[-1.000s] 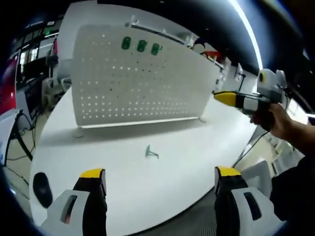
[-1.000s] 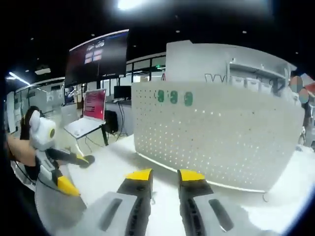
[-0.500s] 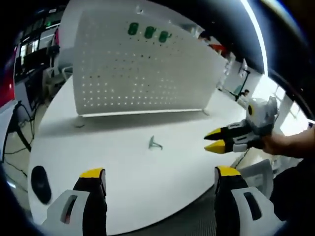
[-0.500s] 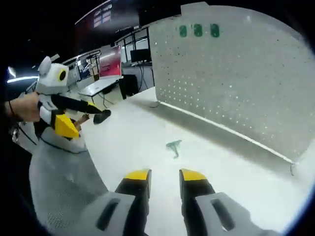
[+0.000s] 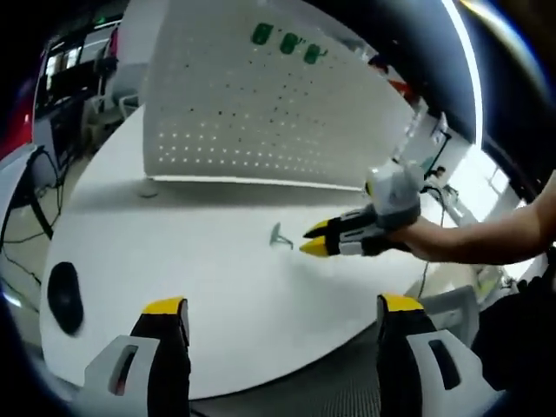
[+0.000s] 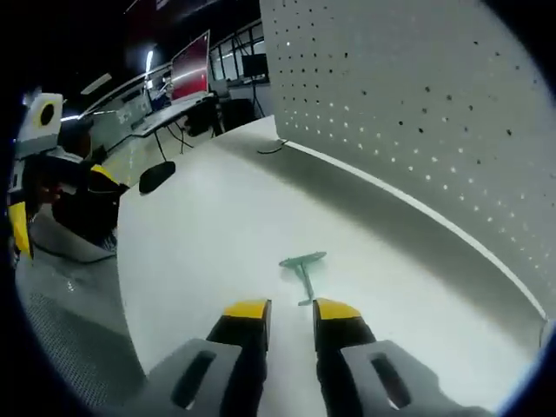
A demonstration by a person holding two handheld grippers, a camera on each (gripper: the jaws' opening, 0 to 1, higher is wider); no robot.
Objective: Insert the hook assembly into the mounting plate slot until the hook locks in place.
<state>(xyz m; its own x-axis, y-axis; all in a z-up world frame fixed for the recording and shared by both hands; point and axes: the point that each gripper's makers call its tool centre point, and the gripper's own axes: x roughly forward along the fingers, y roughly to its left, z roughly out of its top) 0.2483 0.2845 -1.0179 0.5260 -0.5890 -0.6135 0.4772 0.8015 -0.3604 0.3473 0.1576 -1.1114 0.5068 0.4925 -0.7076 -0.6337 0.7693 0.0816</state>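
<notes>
Reaching for hook (image 6: 301, 268), lying loose on counter (image 6: 200, 252) near pegboard (image 6: 417, 95). Right gripper (image 6: 291, 309) held just short of hook, fingers narrowly parted, empty. Left gripper (image 5: 276, 304) held back, fingers wide, empty. Next judged: hook straddled, fingers closed.

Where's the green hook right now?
The green hook lies flat on the white table, just ahead of the right gripper tips, with the pegboard standing behind it.
</notes>
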